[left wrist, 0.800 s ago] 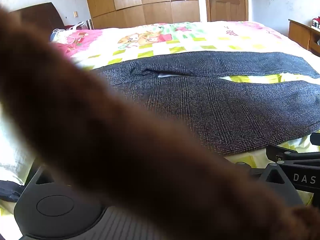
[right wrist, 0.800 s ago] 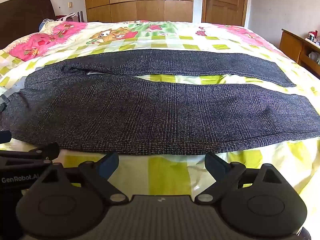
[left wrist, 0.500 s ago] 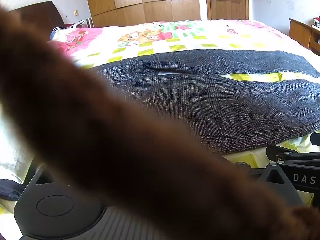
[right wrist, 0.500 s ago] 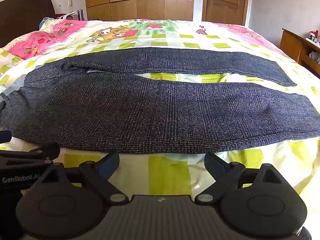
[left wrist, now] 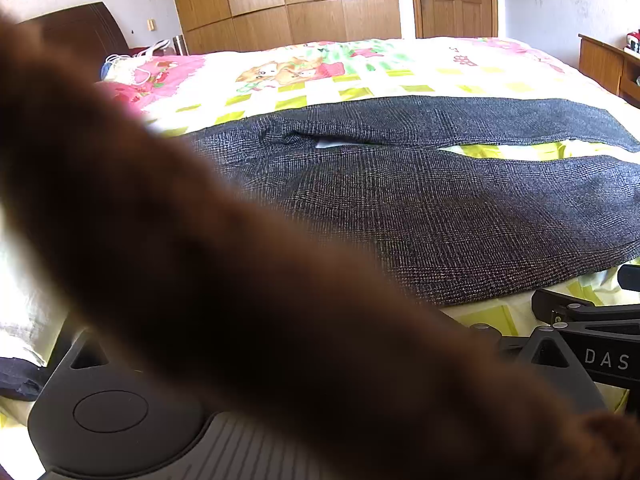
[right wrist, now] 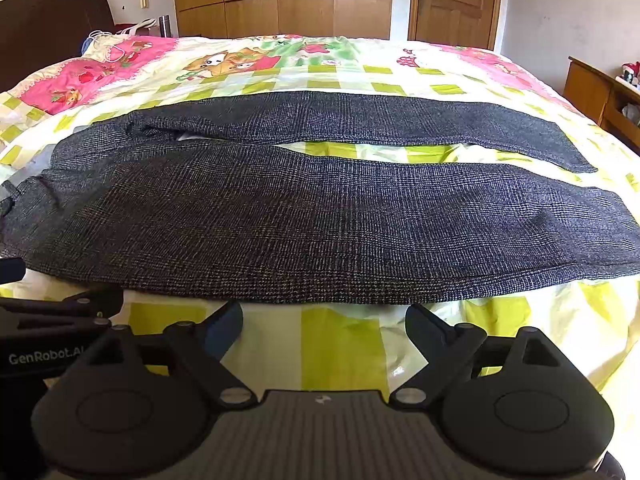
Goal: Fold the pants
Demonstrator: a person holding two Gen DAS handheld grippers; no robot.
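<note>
Fingers of the left gripper are being hidden by a brown blur (left wrist: 248, 280), so their spread cannot be told; the right gripper (right wrist: 322, 322) is being held wide apart, empty. Pants (right wrist: 320, 216) are lying flat at 12 o'clock, unfolded; gripping the near edge is being called for next.

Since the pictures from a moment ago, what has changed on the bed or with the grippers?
Almost nothing. The right gripper has eased slightly toward the pants, so they sit a little lower in its view; it is open and holds nothing. The pants lie flat on the bed as before, legs apart. A blurred brown shape still covers the left view, hiding the left fingers.
</note>
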